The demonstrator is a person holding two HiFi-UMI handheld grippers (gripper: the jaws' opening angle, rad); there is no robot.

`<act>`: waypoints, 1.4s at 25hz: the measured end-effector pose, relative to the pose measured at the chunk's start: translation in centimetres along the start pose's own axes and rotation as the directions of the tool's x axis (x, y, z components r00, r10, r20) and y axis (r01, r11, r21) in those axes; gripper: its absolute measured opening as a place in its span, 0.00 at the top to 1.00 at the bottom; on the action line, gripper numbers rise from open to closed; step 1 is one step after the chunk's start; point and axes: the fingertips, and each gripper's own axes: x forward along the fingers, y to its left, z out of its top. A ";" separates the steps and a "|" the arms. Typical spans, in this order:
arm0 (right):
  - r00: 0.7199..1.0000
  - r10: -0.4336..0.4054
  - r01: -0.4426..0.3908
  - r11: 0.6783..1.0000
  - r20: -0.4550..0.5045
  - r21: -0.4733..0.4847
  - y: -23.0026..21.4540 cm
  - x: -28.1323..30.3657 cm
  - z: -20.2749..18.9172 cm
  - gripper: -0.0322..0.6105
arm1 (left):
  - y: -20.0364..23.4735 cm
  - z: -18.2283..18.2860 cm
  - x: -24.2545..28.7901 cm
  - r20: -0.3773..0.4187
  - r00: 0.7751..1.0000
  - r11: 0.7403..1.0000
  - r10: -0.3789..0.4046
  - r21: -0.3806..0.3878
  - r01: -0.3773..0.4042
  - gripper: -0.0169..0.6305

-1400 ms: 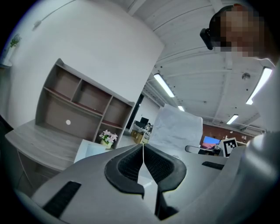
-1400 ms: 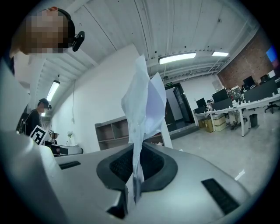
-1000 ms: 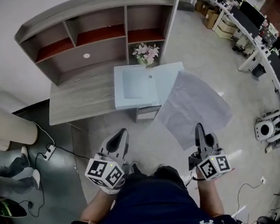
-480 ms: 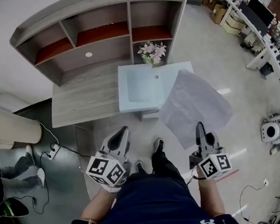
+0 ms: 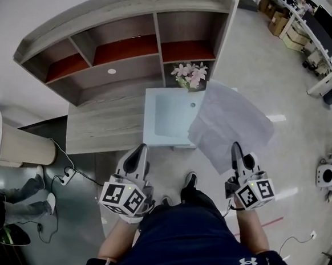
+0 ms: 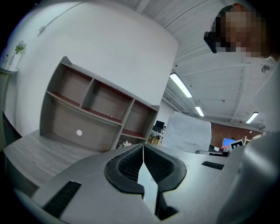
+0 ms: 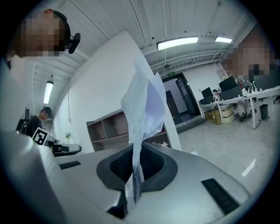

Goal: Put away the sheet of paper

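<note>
A white sheet of paper [image 5: 229,124] hangs in the air over the floor, pinched at its near corner by my right gripper [image 5: 235,148], which is shut on it. In the right gripper view the sheet of paper [image 7: 141,109] rises from between the closed jaws. My left gripper [image 5: 141,151] is lower left, shut with nothing between its pads; its jaws [image 6: 143,151] meet in the left gripper view. Ahead is a wooden desk [image 5: 106,124] with an open drawer [image 5: 167,116] and a shelf unit [image 5: 122,40] on top.
A pot of pink flowers [image 5: 190,75] stands by the drawer's far corner. A white cylinder bin [image 5: 11,140] is at the left, with a power strip [image 5: 65,177] and cables on the floor. Office desks [image 5: 322,38] line the far right.
The desk, drawer and shelf unit have come closer and shifted right in the head view as the person steps forward. Both grippers keep their pose; the paper stays pinched.
</note>
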 end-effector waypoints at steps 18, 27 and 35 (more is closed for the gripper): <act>0.993 0.115 -0.113 0.992 0.028 -0.050 -5.9 12.4 2.9 0.93 | 2.4 4.2 12.8 0.090 0.982 0.944 0.168 0.272 -0.186 0.95; 0.988 0.141 -0.136 0.988 -0.068 0.066 -8.4 16.7 -1.2 0.93 | 5.5 2.0 14.1 0.033 0.972 0.942 0.232 0.241 -0.233 0.95; 0.976 0.168 -0.131 0.960 -0.137 0.246 -10.0 19.5 -7.1 0.93 | 8.8 -2.5 16.8 -0.082 0.979 0.965 0.186 0.204 -0.166 0.95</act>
